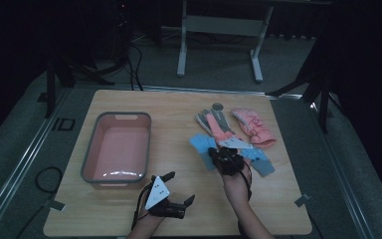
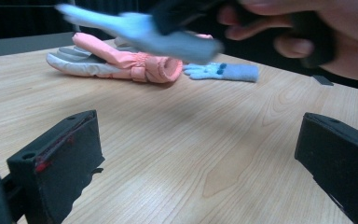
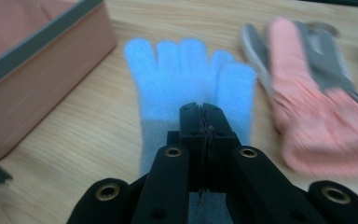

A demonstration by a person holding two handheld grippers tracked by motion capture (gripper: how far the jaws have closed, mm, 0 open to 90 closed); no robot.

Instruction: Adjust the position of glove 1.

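Observation:
My right gripper [image 1: 216,152] is shut on a light blue knit glove [image 1: 201,144] at its cuff, holding it off the table. In the right gripper view the jaws [image 3: 200,112] pinch the blue glove [image 3: 186,79], its fingers spread away from me. A second blue glove [image 1: 261,159] lies flat on the wood to the right. Behind them lie a pink glove [image 1: 253,127] and a pink-and-grey glove [image 1: 216,124]. My left gripper [image 1: 181,187] rests near the front edge, open and holding nothing. In the left gripper view the held blue glove [image 2: 154,32] is a blur above the table.
A pink basin [image 1: 90,149] with a grey rim stands on the left half of the wooden table [image 1: 179,109], nothing inside it. A small grey disc [image 1: 218,105] lies behind the gloves. Bare wood stretches between basin and gloves. Table legs and cables stand beyond the far edge.

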